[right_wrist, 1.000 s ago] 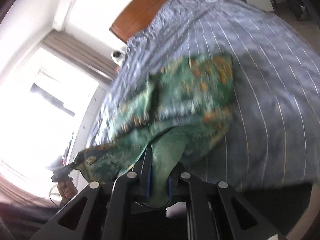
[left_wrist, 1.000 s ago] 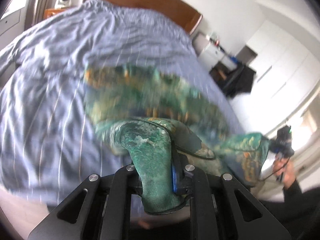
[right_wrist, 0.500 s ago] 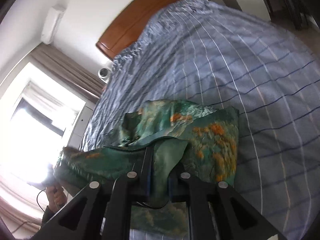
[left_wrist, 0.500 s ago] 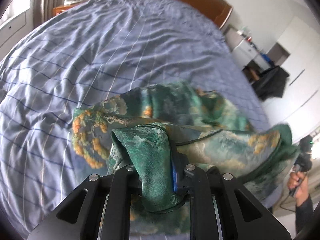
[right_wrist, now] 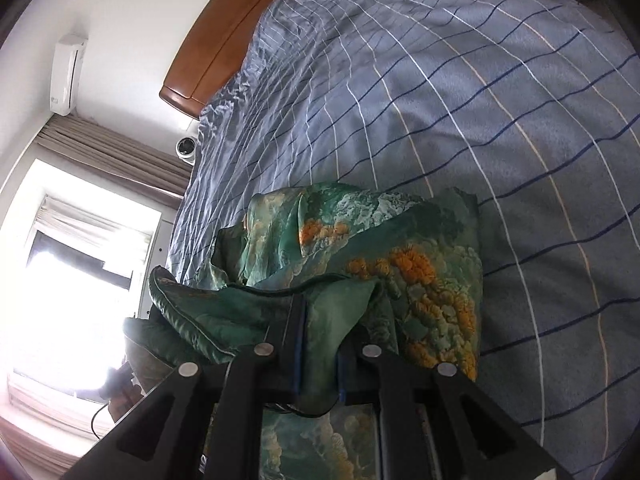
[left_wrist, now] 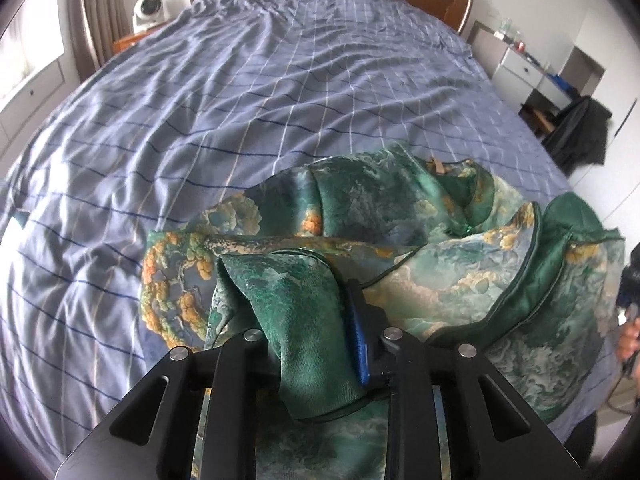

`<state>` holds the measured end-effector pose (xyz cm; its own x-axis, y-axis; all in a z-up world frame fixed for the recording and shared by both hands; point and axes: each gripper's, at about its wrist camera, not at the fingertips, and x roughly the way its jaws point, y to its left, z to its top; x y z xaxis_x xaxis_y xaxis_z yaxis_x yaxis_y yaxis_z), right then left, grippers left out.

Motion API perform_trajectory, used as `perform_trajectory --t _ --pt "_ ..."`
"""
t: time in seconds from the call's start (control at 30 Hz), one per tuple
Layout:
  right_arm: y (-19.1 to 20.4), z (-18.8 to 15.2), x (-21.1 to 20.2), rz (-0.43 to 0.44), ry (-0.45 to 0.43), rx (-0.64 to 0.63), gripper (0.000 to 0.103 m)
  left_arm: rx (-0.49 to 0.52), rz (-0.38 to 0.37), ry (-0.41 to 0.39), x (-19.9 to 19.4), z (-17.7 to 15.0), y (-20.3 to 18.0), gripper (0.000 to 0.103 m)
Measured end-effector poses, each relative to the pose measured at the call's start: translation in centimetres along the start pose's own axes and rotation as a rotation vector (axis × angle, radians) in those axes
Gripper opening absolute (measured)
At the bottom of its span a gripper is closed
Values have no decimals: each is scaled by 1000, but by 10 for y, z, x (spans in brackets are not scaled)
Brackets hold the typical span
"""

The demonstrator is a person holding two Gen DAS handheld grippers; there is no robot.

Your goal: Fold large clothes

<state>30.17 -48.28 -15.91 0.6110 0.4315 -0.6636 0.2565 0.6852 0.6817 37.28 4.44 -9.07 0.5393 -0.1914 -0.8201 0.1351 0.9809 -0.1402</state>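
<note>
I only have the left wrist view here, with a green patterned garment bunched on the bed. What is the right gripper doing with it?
Observer: The right gripper is shut on a fold of the garment, with the cloth pinched between its jaws.
Operator: Does the cloth beyond it lie on the bed?
Observer: Yes. In the right wrist view the orange-printed part lies on the bedspread, and its outer edge is fairly straight.
Operator: Anything on the wall on that side?
Observer: An air conditioner is mounted high on the wall, above the curtain and a bright window.
</note>
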Motion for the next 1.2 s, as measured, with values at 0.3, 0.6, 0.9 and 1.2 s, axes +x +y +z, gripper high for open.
perform_trajectory --t 0.3,0.6,0.9,1.2 --pt "6 4 2 -29 21 24 15 38 50 -5 -3 0 -11 27" --pt "16 8 -5 -24 28 43 22 36 44 28 -7 5 -10 31" --pt "19 10 -6 -24 36 48 23 53 24 38 -12 7 -15 51" --pt "15 26 -13 32 40 170 39 -198 -227 95 -8 28 27 67"
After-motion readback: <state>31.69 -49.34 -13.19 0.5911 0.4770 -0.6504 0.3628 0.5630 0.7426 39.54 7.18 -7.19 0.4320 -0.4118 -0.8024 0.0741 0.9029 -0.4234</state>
